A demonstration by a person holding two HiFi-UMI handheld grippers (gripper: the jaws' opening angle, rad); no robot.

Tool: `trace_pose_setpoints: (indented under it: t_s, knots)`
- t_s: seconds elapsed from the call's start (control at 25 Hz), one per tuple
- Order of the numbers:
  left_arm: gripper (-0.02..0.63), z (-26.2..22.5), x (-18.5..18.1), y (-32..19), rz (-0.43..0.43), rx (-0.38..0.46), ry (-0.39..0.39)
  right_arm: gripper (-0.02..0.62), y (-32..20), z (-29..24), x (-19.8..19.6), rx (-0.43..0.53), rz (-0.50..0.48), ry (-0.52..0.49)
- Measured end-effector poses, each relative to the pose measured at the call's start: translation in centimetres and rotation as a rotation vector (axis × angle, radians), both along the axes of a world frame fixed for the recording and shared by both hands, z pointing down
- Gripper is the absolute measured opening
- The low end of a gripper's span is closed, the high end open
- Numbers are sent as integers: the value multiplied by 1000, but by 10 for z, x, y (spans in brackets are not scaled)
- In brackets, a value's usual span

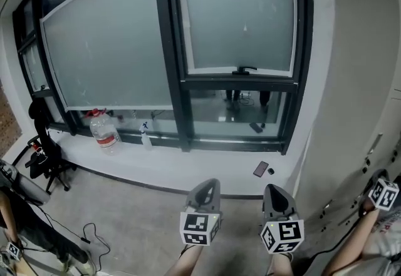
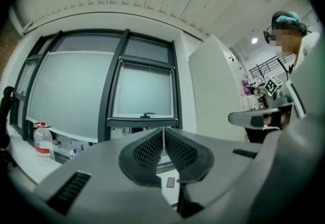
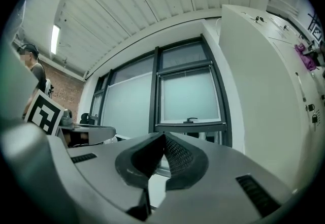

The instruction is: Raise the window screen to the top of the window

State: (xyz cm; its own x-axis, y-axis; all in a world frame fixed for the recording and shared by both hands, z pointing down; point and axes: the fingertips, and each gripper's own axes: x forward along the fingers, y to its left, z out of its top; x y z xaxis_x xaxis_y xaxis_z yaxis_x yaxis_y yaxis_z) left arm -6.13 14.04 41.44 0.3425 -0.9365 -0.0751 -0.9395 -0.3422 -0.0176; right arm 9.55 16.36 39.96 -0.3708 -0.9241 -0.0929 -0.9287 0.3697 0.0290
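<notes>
Left gripper (image 1: 211, 183), right gripper (image 1: 274, 188): jaws together, empty; window screen (image 1: 241, 21) well ahead.

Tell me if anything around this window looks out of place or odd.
Nothing looks damaged, spilled or askew. The only stray items are a phone lying flat on the white ledge below the right window, and a water bottle and spray bottle standing upright farther left.
</notes>
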Motion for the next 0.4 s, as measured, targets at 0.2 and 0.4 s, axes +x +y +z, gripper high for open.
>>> trace_pose_setpoints:
  t_s: [0.2,0.4]
  knots:
    - [15,-15,-7,11,4,33,10,6,11,-7,-13,22,-2,28]
    - [15,-17,-13,24,18,24,13,5,21,-8,-21,31,6,48]
